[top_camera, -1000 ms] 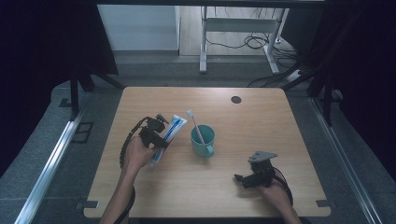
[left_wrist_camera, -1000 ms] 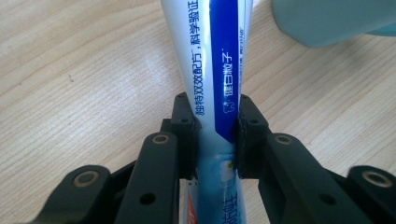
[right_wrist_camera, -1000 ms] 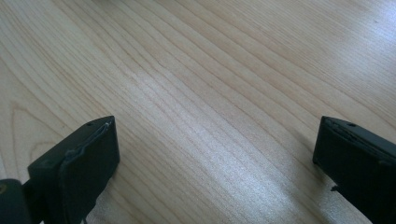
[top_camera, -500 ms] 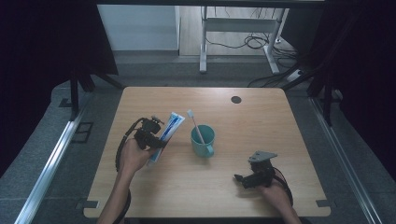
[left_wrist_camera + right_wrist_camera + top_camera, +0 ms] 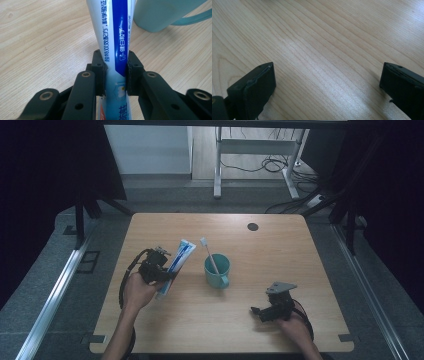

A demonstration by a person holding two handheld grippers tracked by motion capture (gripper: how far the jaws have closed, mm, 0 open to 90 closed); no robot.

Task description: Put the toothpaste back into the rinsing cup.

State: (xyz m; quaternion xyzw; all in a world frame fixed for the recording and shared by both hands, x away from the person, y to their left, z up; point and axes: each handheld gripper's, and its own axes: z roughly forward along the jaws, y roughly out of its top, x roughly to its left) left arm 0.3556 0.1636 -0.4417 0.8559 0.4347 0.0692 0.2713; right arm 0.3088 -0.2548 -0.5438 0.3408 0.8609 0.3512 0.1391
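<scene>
On the left of the pale wood-grain desk (image 5: 300,265), left tongs (image 5: 115,72) pinch a flat, glossy white-blue toothpaste tube (image 5: 113,37), left of the teal mug (image 5: 217,270) holding a toothbrush (image 5: 208,252). Right tongs (image 5: 327,82) spread, near right.

toothpaste tube (image 5: 113,37): in the left gripper view its top and bottom ends run off the picture, and the left tongs (image 5: 115,72) cover part of its sides.
cup (image 5: 160,12): cut off by the top edge of the left gripper view, so just its lower part and a bit of handle show.
toothbrush (image 5: 210,255): its lower end is hidden inside the cup in the high view.
tube writing: too small to read in the high view.
right tongs (image 5: 327,82): their backs run off the picture's bottom edge.
</scene>
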